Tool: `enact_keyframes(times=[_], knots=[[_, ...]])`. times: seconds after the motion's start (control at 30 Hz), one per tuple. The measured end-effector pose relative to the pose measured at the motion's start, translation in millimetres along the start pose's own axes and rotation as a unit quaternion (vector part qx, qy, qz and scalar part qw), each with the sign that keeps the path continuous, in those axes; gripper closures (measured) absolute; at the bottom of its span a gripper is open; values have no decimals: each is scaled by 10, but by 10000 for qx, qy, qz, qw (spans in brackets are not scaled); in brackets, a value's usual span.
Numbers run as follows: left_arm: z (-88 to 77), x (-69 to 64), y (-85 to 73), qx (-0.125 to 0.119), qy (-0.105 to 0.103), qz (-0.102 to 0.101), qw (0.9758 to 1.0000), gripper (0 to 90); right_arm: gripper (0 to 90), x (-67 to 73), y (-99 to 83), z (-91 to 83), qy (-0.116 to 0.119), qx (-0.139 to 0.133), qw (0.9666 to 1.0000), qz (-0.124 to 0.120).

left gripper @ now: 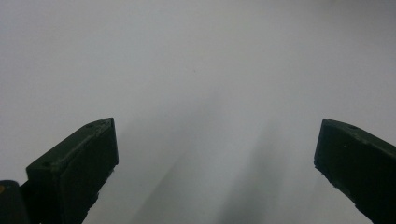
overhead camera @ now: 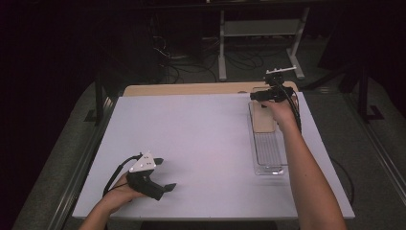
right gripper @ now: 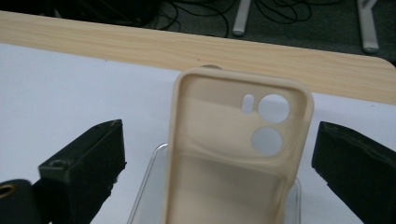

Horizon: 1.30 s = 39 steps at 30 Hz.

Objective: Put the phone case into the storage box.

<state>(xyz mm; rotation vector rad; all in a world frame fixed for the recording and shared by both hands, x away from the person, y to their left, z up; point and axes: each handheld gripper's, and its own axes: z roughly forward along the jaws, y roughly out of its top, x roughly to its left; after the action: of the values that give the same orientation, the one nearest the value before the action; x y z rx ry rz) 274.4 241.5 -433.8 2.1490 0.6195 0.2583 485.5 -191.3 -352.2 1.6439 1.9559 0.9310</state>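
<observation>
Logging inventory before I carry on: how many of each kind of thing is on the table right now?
Beige phone case: 1
Clear plastic tray: 1
Handheld gripper: 2, left gripper and right gripper
Total: 4

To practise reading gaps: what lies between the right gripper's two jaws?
The beige phone case stands between the open jaws of the right gripper, over the clear tray, in the right gripper view.
</observation>
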Motion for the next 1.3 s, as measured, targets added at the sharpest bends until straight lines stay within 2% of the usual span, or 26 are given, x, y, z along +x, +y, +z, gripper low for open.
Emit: enact_keyframes(times=[0.17, 0.4, 0.67, 0.97, 1.17, 1.27, 1.3], knots=[[-9, 18, -2, 47, 16, 12, 10000, 0, 19, 5, -111, -76, 156, -134, 9998, -74], [-29, 40, 0, 97, 63, 7, 9999, 0, 17, 51, -273, -175, 422, -190, 9987, -218], [-37, 67, 1, 117, 101, -1, 9999, 0, 17, 146, -460, -296, 746, -233, 9957, -497], [-71, 91, 18, 89, 145, -56, 9998, 0, 17, 245, -667, -439, 1128, -277, 9906, -717], [-103, 125, 51, 152, 197, 67, 9997, 0, 17, 308, -836, -565, 1364, -348, 9865, -839], [-109, 120, 59, 152, 203, -6, 9997, 0, 17, 339, -918, -624, 1482, -329, 9846, -866], [-110, 121, 61, 149, 206, -2, 9997, 0, 17, 344, -936, -641, 1500, -357, 9836, -940]])
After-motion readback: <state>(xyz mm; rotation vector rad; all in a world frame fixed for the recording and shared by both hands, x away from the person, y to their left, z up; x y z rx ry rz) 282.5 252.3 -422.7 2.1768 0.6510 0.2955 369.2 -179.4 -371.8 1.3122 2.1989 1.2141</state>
